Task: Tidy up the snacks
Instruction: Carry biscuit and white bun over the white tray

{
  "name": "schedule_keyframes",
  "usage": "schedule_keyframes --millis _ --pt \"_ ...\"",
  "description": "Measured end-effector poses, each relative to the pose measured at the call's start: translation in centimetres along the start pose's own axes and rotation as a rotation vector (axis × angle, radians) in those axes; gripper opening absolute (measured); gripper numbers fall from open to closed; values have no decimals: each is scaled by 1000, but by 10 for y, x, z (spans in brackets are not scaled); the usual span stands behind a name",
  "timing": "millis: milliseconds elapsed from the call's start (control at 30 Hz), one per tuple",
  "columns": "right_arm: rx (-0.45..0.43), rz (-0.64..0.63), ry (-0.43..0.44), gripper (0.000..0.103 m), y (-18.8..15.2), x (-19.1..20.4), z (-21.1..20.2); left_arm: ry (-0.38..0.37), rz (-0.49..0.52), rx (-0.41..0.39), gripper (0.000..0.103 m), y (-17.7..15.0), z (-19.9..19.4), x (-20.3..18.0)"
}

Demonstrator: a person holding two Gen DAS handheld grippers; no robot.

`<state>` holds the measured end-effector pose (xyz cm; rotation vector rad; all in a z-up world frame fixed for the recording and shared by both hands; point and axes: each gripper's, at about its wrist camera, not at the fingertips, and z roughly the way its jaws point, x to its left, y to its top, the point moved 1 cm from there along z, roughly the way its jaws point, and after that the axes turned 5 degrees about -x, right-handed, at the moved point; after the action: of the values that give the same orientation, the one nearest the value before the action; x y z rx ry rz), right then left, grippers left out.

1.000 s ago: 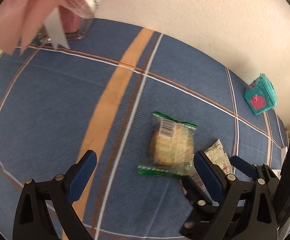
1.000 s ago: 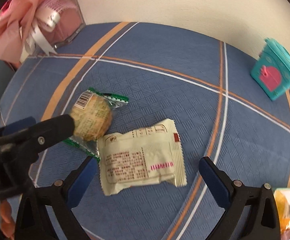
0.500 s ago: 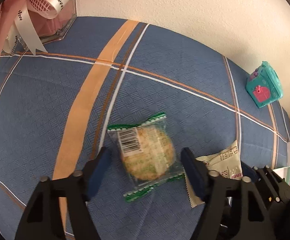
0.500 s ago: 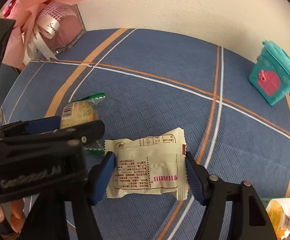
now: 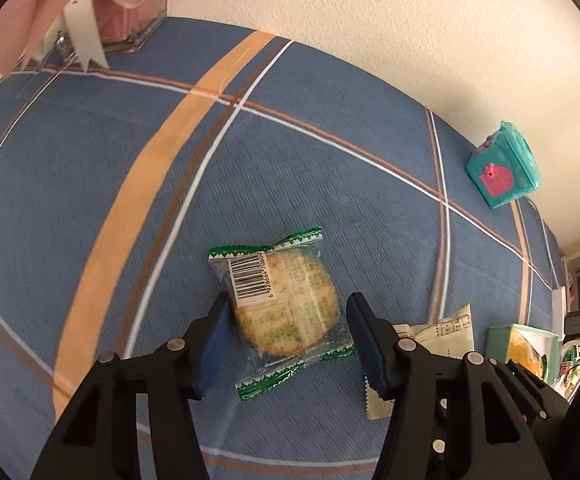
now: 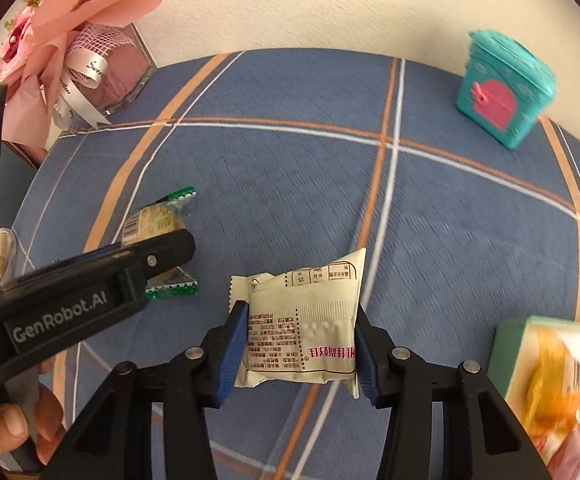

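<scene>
A round cracker in a clear, green-edged wrapper sits between the pads of my left gripper, which is shut on it over the blue plaid cloth. It also shows in the right wrist view, behind the left gripper's arm. My right gripper is shut on a cream snack packet, pads pressed on both sides. The packet's corner shows in the left wrist view.
A green box holding snacks stands at the right, also in the left wrist view. A teal toy house stands at the far right by the wall. A pink bouquet in a clear box stands at the far left.
Both grippers closed from wide open onto their snacks. The left one took the cracker, the right one the cream packet, and the views shifted as both moved.
</scene>
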<state>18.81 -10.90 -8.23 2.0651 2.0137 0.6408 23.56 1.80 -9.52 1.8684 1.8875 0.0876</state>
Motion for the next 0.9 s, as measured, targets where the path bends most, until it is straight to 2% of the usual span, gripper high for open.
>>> schedule_keyframes --millis 200,500,567,733,900 --pt "-28 19 12 50 -20 -1 -27 -6 -8 -6 59 -25 -19 -14" --pt "-93 103 42 50 -53 -13 -85 -7 18 -70 59 -60 -79 -49" --pt "-109 120 36 50 -61 -19 -98 -12 21 -84 59 -57 -84 -58" --pt "-129 167 15 50 -85 -34 -123 -27 43 -116 59 -74 -116 -70" --pt "-158 210 1 50 -101 -48 -148 -33 41 -142 59 -91 -127 -82"
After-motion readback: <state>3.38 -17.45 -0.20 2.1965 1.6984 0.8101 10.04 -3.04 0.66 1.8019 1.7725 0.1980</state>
